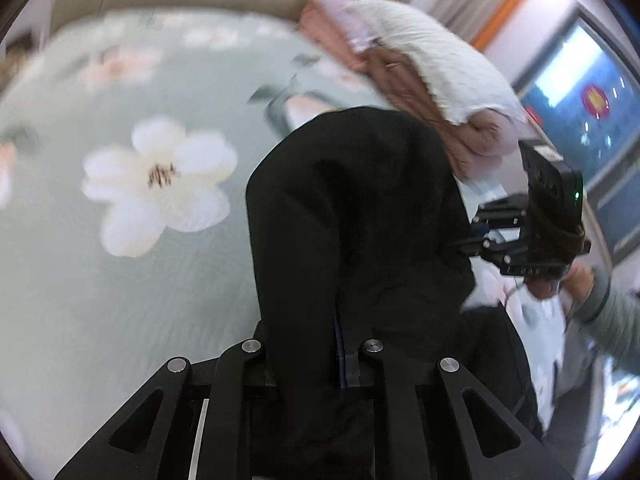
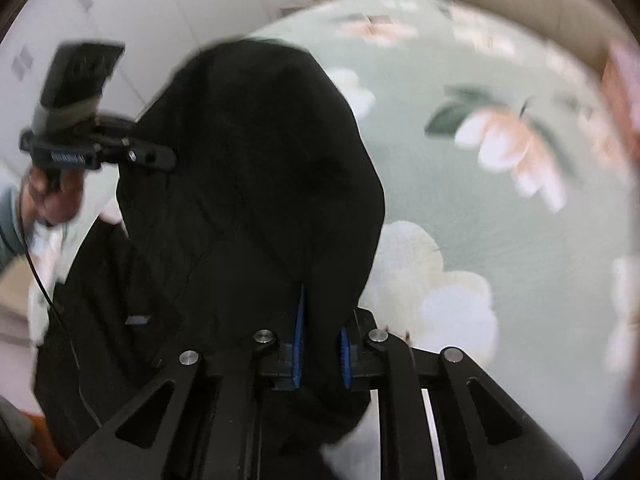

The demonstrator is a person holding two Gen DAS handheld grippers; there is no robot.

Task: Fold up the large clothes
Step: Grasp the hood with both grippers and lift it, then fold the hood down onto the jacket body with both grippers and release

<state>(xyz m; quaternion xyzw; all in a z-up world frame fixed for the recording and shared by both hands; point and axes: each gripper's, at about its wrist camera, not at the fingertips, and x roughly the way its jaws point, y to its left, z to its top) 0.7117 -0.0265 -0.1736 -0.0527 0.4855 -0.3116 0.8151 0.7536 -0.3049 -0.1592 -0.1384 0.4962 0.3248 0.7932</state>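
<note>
The left gripper [image 1: 308, 364] and right gripper [image 2: 320, 354] each clench the black cloth garment [image 1: 352, 216], stretched between them at frame centre, above the green flowered bedsheet [image 1: 100, 280].

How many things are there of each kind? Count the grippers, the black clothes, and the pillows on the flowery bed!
Grippers: 2, the left gripper and the right gripper, each shut on the black garment
Black clothes: 1
Pillows: 2, a white pillow on a pink pillow, blurred, at the head of the bed
Total: 5
</note>
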